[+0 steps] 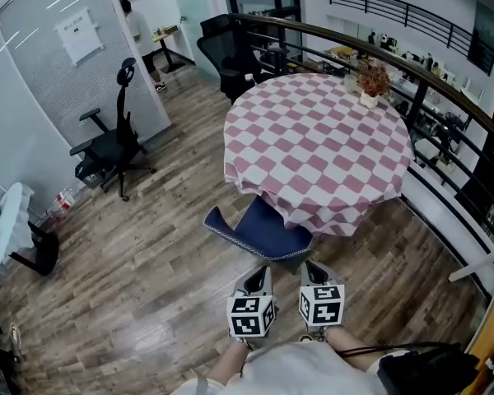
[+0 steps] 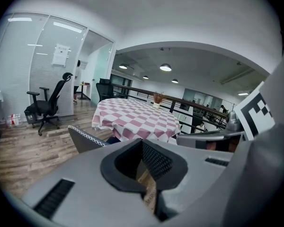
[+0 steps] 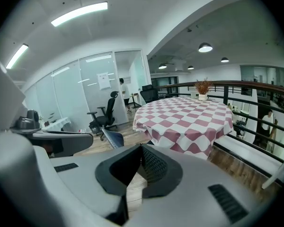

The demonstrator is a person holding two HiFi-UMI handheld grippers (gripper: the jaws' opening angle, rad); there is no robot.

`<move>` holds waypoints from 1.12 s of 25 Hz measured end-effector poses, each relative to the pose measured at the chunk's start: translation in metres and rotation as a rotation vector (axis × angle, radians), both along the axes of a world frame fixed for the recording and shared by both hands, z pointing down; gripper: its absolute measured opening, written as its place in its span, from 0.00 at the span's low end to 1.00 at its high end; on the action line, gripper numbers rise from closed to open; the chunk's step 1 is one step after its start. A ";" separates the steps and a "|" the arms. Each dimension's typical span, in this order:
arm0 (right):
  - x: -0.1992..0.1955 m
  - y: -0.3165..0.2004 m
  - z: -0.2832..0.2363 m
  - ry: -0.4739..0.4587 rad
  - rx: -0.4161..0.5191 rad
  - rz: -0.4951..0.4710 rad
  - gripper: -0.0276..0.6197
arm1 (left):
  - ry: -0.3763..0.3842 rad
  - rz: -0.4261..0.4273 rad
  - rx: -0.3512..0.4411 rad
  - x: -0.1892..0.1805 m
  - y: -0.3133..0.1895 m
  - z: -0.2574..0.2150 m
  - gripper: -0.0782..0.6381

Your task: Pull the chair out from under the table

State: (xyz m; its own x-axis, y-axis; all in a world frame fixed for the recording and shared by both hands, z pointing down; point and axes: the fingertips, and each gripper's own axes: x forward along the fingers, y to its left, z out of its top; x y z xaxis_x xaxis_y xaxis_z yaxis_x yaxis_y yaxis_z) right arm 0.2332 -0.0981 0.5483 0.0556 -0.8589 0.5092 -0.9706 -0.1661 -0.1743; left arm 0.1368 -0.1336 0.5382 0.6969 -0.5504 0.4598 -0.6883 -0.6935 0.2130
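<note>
— Chair [image 1: 259, 230] first: where is it?
— It's dark blue and pushed in at the near edge of the round table [image 1: 313, 130]. The front of its seat is hidden under the hanging pink-and-white checked cloth. Only the back and the rear of the seat stick out over the wood floor.
— Which way does it point?
— It faces the table, away from the person, so its back is the part nearest the claws. The curved top rim of that back, edged with pale stitching, is its long line. It runs across the head view from left to right, with the left end a little higher in the picture.
— And the claws?
— The left claw [image 1: 258, 276] and right claw [image 1: 313, 270] hang side by side just short of that rim and touch nothing. Each has its jaws together with nothing between them.
— Why there?
— My guess is that the rim is the one handle the cloth leaves free. Two claws spread along it would draw the chair straight back rather than swing it. The jaws must part before they can take it.
— Anything nearby?
— A black office chair [image 1: 115, 151] stands well apart at the left, and a potted plant [image 1: 370, 85] sits on the table's far side
</note>
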 end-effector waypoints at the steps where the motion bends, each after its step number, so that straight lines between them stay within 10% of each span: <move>1: -0.006 -0.003 -0.001 0.001 0.000 0.010 0.07 | 0.000 0.010 0.000 -0.006 -0.004 0.000 0.11; 21: -0.107 -0.073 0.013 0.037 -0.021 0.120 0.07 | 0.036 0.115 -0.055 -0.106 -0.089 0.017 0.11; 28: -0.131 -0.114 0.014 0.102 -0.022 0.026 0.07 | 0.030 0.084 -0.097 -0.136 -0.110 0.034 0.11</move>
State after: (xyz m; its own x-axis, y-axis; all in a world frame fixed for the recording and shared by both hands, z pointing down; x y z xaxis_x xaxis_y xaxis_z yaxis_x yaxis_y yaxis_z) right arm 0.1025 -0.2123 0.5620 0.1304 -0.8452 0.5183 -0.9783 -0.1944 -0.0710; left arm 0.0005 -0.2432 0.5726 0.7528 -0.4433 0.4865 -0.6210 -0.7234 0.3017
